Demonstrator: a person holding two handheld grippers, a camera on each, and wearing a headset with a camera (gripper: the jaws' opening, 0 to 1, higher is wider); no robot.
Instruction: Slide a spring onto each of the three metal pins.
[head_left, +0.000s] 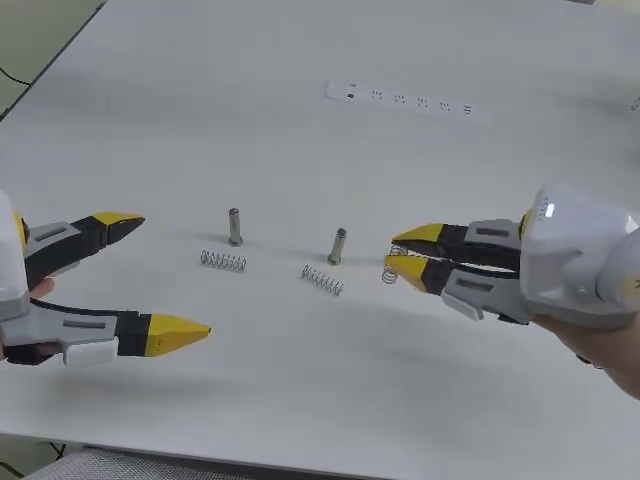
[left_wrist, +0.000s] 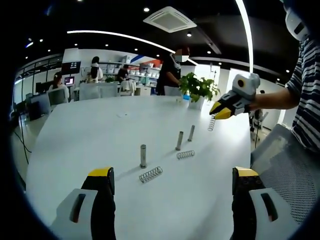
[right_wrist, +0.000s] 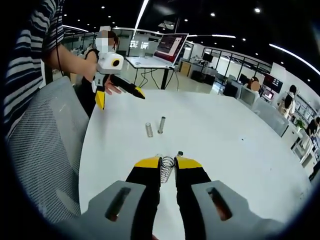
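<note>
In the head view the right gripper (head_left: 402, 256) is clenched on a spring (head_left: 390, 270) that looks to hang clear of the white table (head_left: 300, 400), just right of the middle pin (head_left: 339, 245). A loose spring (head_left: 322, 279) lies just in front of that pin, and a second loose spring (head_left: 223, 261) lies in front of the left pin (head_left: 234, 226). The left gripper (head_left: 150, 275) hovers released near the left pin, jaws wide and holding nothing. In the left gripper view all three pins stand upright in a row. The far pin (left_wrist: 191, 133) has no spring lying by it and sits just beside and below the held spring, so I judge it the target. In the right gripper view the spring is pinched across its coils between the yellow tips, axis roughly upright, and the far pin's top (right_wrist: 180, 153) peeps up just beyond the right-hand tip. To do this well, bring the spring's open lower end squarely over the pin top and keep its axis in line with the pin. Lower gently until a few coils have swallowed the tip, then ease the jaws apart so it drops — a tilted spring would likely snag on the pin's edge or topple it — and the left gripper could steady the pin's base if it wobbles
</note>
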